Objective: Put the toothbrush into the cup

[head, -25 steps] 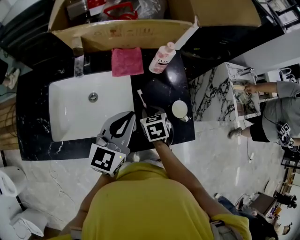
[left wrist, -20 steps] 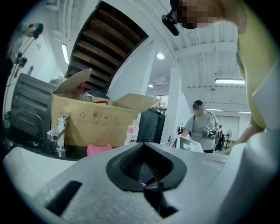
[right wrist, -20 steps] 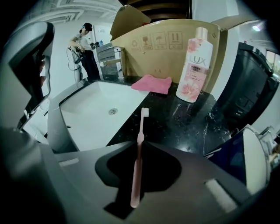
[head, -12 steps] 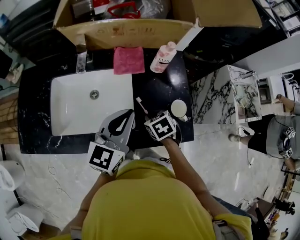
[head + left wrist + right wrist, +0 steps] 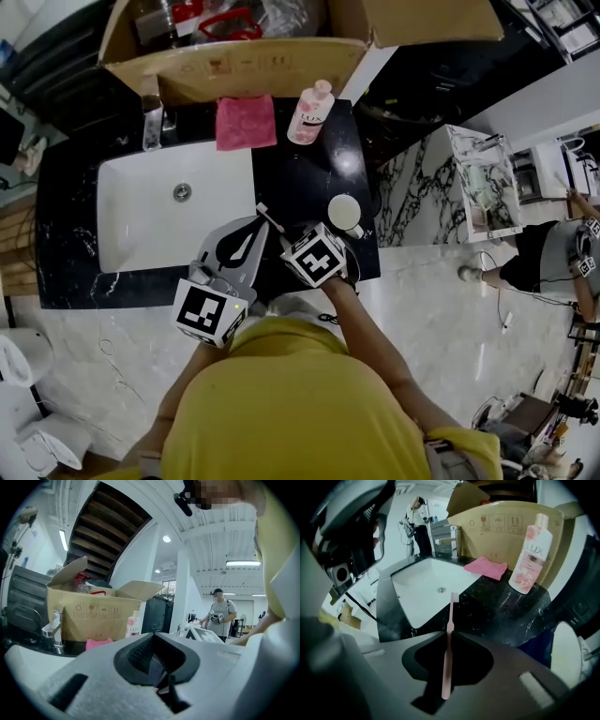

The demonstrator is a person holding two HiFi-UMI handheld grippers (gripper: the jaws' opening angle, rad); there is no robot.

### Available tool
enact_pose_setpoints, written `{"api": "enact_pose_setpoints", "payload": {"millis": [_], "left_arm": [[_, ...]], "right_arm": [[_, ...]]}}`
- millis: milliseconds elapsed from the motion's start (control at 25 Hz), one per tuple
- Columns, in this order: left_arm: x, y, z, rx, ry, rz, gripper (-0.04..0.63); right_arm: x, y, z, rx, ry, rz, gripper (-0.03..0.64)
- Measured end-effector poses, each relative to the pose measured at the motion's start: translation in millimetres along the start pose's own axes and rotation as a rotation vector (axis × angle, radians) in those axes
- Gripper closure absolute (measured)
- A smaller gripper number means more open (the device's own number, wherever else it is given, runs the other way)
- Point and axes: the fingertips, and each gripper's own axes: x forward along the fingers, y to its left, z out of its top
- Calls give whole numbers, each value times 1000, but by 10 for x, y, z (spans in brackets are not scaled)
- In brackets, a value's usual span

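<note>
The right claw grips the toothbrush — the carrying step, I think. Next it must go over the cup near the surface's right edge — the left claw is closed, empty.

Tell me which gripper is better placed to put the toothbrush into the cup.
Right. The right gripper grips the pink toothbrush, with the white cup close by. The left gripper is shut, empty.

A bathroom mock-up inside a big open workshop hall: a black marble counter with white sink, tap, soap bottle and cup, backed by a cardboard box, under a bare white ceiling with strip lights.
</note>
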Motion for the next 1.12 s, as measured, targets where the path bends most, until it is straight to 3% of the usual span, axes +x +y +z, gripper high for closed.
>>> {"api": "enact_pose_setpoints", "payload": {"millis": [520,920,1120], "left_arm": [[167,-324,47,69,-8,-42,597],[360,-581,159,101,-30,-79,597],[441,-635,189,103,-35,-80,597]], "right_arm": [[-1103,-253,400,214,-615,-82,566],[-1810,-553,483,246,-967,-177,566],[-2002,-734,444,314,-1107,-169,566]]}}
